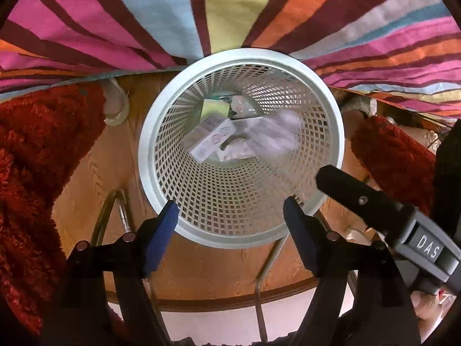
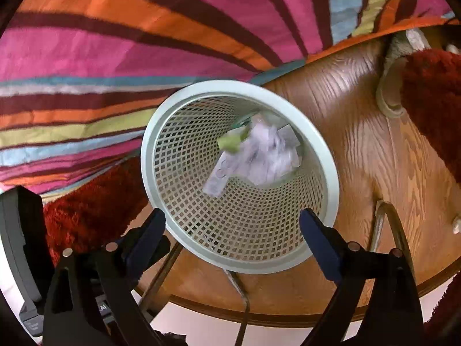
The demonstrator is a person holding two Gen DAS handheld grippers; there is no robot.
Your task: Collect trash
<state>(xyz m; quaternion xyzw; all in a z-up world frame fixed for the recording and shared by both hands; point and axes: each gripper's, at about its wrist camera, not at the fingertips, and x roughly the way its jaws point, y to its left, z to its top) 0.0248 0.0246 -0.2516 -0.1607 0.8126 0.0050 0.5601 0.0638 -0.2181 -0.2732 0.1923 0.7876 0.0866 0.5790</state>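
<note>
— Trash: where?
— Down in the white mesh basket, on the wood floor beside the striped cloth; crumpled paper, a flat carton, a green scrap.
— Left gripper?
— Spread wide above the near rim, holding nothing.
— Right gripper?
— Likewise wide apart, nothing between the blue pads; red rug just left of the basket

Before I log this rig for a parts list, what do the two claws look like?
Both match: the left claw and right claw have black plastic arms with round silver fasteners and blue finger pads. The left view also shows the right unit's grey body marked DAS.
</note>
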